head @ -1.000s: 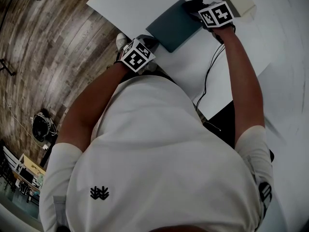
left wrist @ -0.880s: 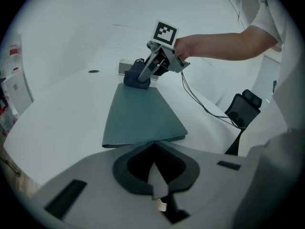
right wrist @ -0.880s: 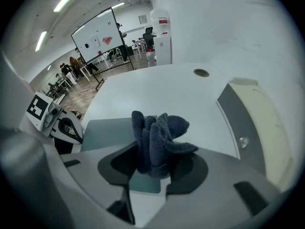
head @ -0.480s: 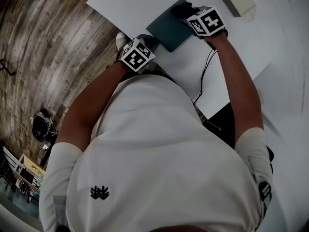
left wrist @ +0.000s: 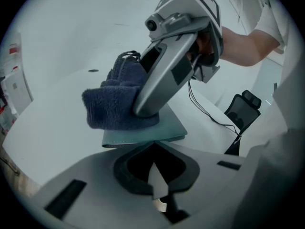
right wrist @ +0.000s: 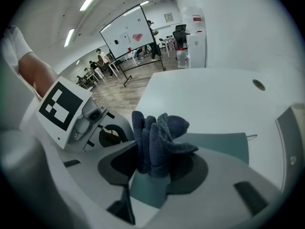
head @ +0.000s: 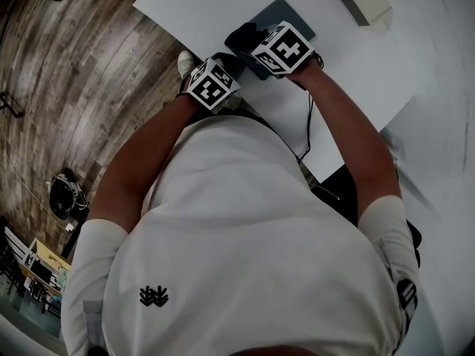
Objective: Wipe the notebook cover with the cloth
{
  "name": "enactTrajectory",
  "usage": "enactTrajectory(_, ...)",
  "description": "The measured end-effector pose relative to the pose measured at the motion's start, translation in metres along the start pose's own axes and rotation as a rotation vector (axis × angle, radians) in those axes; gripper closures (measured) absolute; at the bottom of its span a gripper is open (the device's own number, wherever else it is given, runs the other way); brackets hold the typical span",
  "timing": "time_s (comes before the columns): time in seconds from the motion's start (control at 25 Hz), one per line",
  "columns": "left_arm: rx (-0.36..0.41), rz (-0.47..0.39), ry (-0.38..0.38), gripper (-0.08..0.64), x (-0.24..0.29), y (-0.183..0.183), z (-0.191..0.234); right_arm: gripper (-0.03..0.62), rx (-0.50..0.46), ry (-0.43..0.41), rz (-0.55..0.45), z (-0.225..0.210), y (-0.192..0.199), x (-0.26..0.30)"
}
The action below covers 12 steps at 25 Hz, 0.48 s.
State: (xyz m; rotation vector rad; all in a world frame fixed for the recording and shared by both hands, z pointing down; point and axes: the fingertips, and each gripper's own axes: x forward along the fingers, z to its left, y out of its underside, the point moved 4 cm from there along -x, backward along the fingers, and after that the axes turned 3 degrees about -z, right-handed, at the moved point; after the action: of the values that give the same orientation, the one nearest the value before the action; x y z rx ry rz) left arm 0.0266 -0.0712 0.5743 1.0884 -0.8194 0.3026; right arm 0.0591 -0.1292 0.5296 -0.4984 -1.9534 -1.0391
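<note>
The left gripper (left wrist: 154,152) is at the tabletop's (head: 194,6) 7 o'clock edge. Its jaws are closed on each other with nothing between them. Their tips point toward 1 o'clock, right at the near corner of the notebook (right wrist: 221,147); whether they touch it cannot be told.

Just right of it, a dark blue cloth (left wrist: 112,104) lies bunched on the teal cover. It is pinched in the jaws of the right gripper (right wrist: 157,152), which tilts steeply down onto it. The cloth sits over the notebook's end toward 8 o'clock, with a fold hanging past that edge.

The notebook lies flat and closed on the white tabletop. In the head view its long axis runs from 8 o'clock to 2 o'clock, and the 2 o'clock end is uncovered.

A black cable (head: 312,124) trails from the right gripper toward 6 o'clock.
</note>
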Motion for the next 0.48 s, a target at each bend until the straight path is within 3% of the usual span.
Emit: enactTrajectory(0.48,0.007,-0.003,-0.004,0.554,0.000,-0.001,-0.002,0.431,0.054,0.022,0.015,-0.031,0.009,0.000)
